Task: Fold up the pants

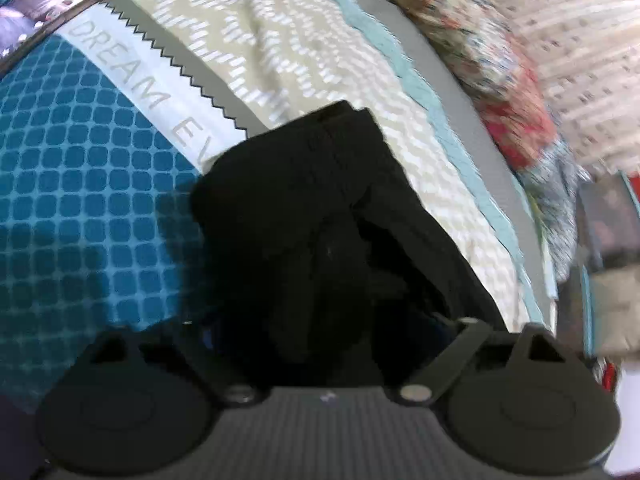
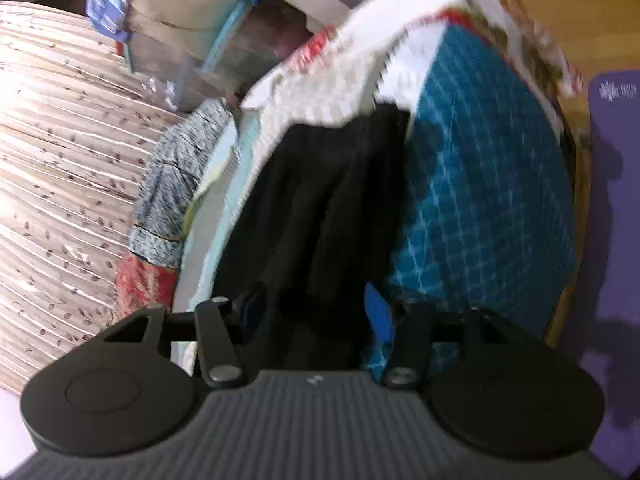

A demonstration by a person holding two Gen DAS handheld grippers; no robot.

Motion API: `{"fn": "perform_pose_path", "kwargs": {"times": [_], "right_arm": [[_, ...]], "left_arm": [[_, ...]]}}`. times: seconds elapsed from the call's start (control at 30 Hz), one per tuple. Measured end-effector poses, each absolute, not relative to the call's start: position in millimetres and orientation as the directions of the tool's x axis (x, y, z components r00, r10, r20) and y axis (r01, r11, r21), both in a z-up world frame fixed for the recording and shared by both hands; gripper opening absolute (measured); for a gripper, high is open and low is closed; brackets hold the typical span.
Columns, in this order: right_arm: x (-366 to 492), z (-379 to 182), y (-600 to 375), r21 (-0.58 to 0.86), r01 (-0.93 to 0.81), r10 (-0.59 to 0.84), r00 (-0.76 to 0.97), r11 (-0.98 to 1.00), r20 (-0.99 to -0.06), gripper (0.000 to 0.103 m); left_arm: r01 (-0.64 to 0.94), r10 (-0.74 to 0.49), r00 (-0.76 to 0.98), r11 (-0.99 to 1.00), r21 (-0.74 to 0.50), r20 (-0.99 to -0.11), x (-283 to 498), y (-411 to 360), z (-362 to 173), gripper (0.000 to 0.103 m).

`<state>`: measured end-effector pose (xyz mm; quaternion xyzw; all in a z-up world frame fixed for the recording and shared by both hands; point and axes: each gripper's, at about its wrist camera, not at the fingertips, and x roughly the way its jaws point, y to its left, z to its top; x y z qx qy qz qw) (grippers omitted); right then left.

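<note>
- Centrally, black pants (image 1: 320, 208) lie bunched in a dark folded heap on a bed, partly on a teal bedspread with a pale grid pattern (image 1: 80, 184) and partly on a cream, white-flecked blanket (image 1: 280, 40).
- Left wrist view: the left gripper (image 1: 328, 332) sits low over the near edge of the pants. Its jaws stand apart, with black cloth lying between them; the fingertips are lost against the dark fabric, so whether either one touches the cloth cannot be told.
- A white band printed with grey letters reading "DREAM" (image 1: 132, 76) crosses the bedspread, and a phone (image 1: 48, 4) rests near the upper left corner.
- Right wrist view: the right gripper (image 2: 316, 312) has its jaws apart too. A blue finger pad (image 2: 378, 316) shows beside the pants, not pressing them, and the cloth runs up between the two fingers.
- A floral quilt (image 2: 152, 200) hangs along the bed's left edge in this view, a purple mat (image 2: 616, 240) lies on the wooden floor at right.
- Both views are blurred.
</note>
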<state>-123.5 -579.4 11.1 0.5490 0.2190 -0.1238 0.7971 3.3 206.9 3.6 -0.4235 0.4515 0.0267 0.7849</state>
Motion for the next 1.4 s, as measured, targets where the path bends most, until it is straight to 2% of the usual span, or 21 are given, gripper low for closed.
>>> {"fn": "perform_pose_path", "kwargs": {"times": [0.03,0.07,0.17,0.23,0.37,0.43,0.53,0.57,0.6,0.87,1.07,1.13,1.2,1.23,1.27,1.3,1.33,1.4], "right_arm": [[-118,9,-578,0.815,0.449,0.032,0.869,0.366,-0.493,0.058],[-115,9,-577,0.813,0.452,0.020,0.870,0.368,-0.493,0.060],[-108,18,-578,0.808,0.448,-0.007,0.876,0.382,-0.482,0.062],[-104,25,-579,0.797,0.447,-0.014,0.875,0.406,-0.483,0.062],[-106,28,-577,0.817,0.377,0.001,0.908,0.436,-0.420,0.062],[-103,20,-576,0.827,0.369,0.015,0.910,0.424,-0.414,0.062],[-99,5,-572,0.815,0.387,0.001,0.903,0.431,-0.429,0.061],[-101,3,-572,0.827,0.377,-0.006,0.911,0.418,-0.412,0.061],[-104,1,-573,0.840,0.370,-0.009,0.917,0.397,-0.400,0.061],[-106,-13,-581,0.922,0.312,-0.032,0.949,0.231,-0.313,0.061],[-128,5,-586,0.864,0.363,-0.101,0.931,0.351,-0.350,0.062],[-126,2,-592,0.876,0.353,-0.094,0.935,0.327,-0.342,0.062],[-117,2,-594,0.869,0.360,-0.095,0.932,0.340,-0.349,0.062],[-107,3,-594,0.853,0.374,-0.102,0.926,0.364,-0.363,0.061],[-100,5,-595,0.835,0.395,-0.109,0.917,0.383,-0.383,0.047],[-89,6,-597,0.813,0.428,-0.111,0.901,0.395,-0.420,0.027],[-79,7,-601,0.804,0.450,-0.092,0.887,0.388,-0.452,0.026],[-61,27,-605,0.815,0.430,-0.074,0.896,0.388,-0.437,0.021]], "left_arm": [[-0.432,-0.330,0.586,0.645,-0.630,-0.740,7,206,3,0.033],[-0.438,-0.334,0.580,0.640,-0.631,-0.743,10,205,2,0.022],[-0.434,-0.327,0.620,0.615,-0.658,-0.713,5,210,14,0.015],[-0.406,-0.310,0.664,0.616,-0.675,-0.681,-1,216,32,0.014],[-0.384,-0.275,0.733,0.588,-0.712,-0.622,-28,237,57,0.013],[-0.410,-0.240,0.723,0.606,-0.682,-0.648,-33,241,53,0.014],[-0.487,-0.233,0.639,0.615,-0.620,-0.733,-30,238,28,0.015],[-0.515,-0.227,0.610,0.615,-0.597,-0.760,-29,234,18,0.022],[-0.535,-0.213,0.586,0.623,-0.571,-0.782,-30,230,11,0.023],[-0.541,-0.201,0.577,0.632,-0.555,-0.792,-27,224,17,0.025],[-0.530,-0.213,0.572,0.641,-0.556,-0.792,-23,229,15,0.028],[-0.530,-0.214,0.567,0.644,-0.551,-0.795,-21,229,14,0.028],[-0.521,-0.210,0.562,0.661,-0.540,-0.800,-15,226,16,0.023],[-0.513,-0.212,0.562,0.668,-0.539,-0.799,-12,225,18,0.017],[-0.506,-0.215,0.564,0.672,-0.540,-0.797,-8,225,22,0.015],[-0.494,-0.218,0.570,0.679,-0.543,-0.792,-1,225,29,0.015],[-0.482,-0.223,0.578,0.682,-0.550,-0.785,5,226,36,0.014],[-0.439,-0.248,0.614,0.681,-0.586,-0.749,23,228,60,0.013]]}}
